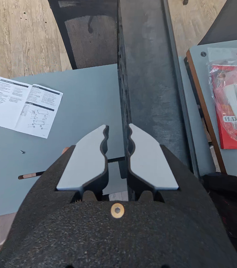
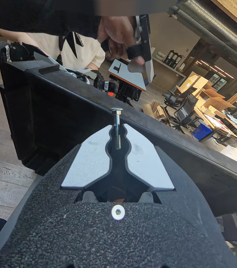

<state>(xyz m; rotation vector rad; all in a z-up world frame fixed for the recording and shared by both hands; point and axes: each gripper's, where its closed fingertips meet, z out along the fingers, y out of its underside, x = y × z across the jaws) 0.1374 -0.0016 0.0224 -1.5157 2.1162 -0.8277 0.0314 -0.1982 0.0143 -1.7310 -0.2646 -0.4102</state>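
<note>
My left gripper (image 1: 118, 126) is open astride the edge of a large black plastic panel (image 1: 151, 87) that stands upright on a grey table (image 1: 78, 94). The panel edge touches the right finger, and a gap shows on the left side. My right gripper (image 2: 117, 126) is shut on a silver bolt (image 2: 116, 123) by its threaded shank. The bolt's round head points away and sits right at the rim of the black panel (image 2: 56, 116). A hand (image 2: 119, 37) holds another gripper above and beyond the panel.
An open instruction booklet (image 1: 23, 107) and a small loose screw (image 1: 22, 152) lie on the table's left. A second table (image 1: 196, 58) at the right carries a red packet in a plastic bag (image 1: 234, 101). A mesh chair (image 1: 88, 39) stands behind. A person in a cream shirt (image 2: 85, 53), boxes and a blue bin (image 2: 202, 130) are beyond. My hands' fingertips stand some 25 cm from each other.
</note>
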